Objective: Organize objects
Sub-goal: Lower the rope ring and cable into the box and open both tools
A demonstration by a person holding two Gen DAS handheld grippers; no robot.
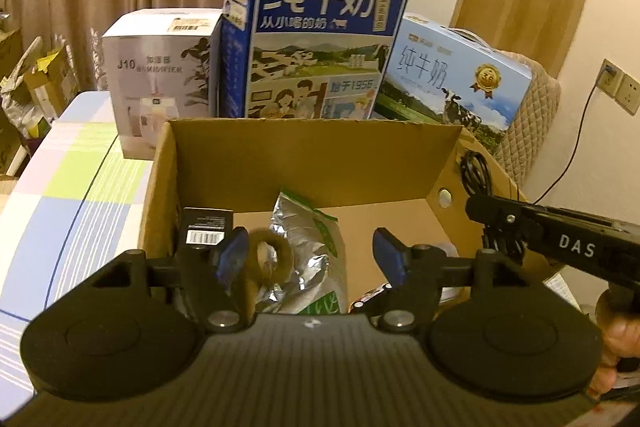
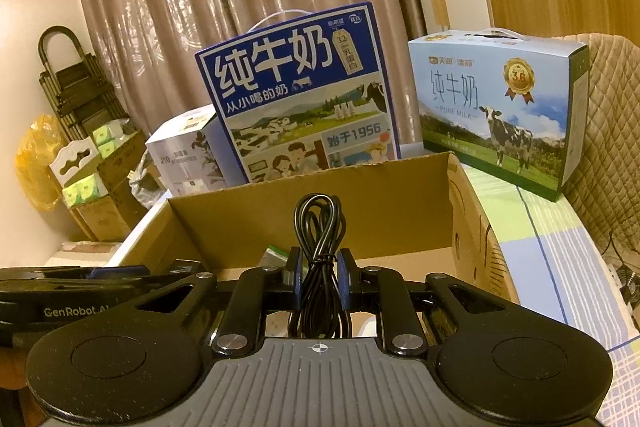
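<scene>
Cable: we see a coiled black cable bundle (image 2: pixel 318 255), pinched at its tie, standing upright at lower centre of the right wrist view, its loop rising above the near rim of the open brown cardboard box (image 2: pixel 472 203).
Right gripper: the right gripper (image 2: pixel 319 277) has its blue pads closed tight on the cable; in the left wrist view it enters from the right edge, marked "DAS", at the box's right wall.
Left gripper: the left gripper (image 1: pixel 310 255) hangs over the box with its jaws spread wide and nothing between them; its body reads "GenRobot.AI" at lower left of the right wrist view.
Box contents: we find a crumpled silver and green foil pouch (image 1: pixel 304 247), a brown fuzzy ring (image 1: pixel 272 255) beside the left pad, and a small black carton with a barcode label (image 1: pixel 206 227) against the left wall.
Free room: bare cardboard floor shows at centre right of the box.
Behind, centre: a tall dark blue milk carton case (image 1: pixel 320 43) reads "纯牛奶", "从小喝的奶", "始于1956".
Behind, right: a pale blue milk case with a cow picture (image 2: pixel 496 107) reads "纯牛奶", "PURE MILK", "3.6".
Behind, left: a white box (image 1: pixel 160 79) reads "J10 HUMIDIFIER".
Surface: a checked pastel tablecloth (image 1: pixel 80 179) lies open at the left.
</scene>
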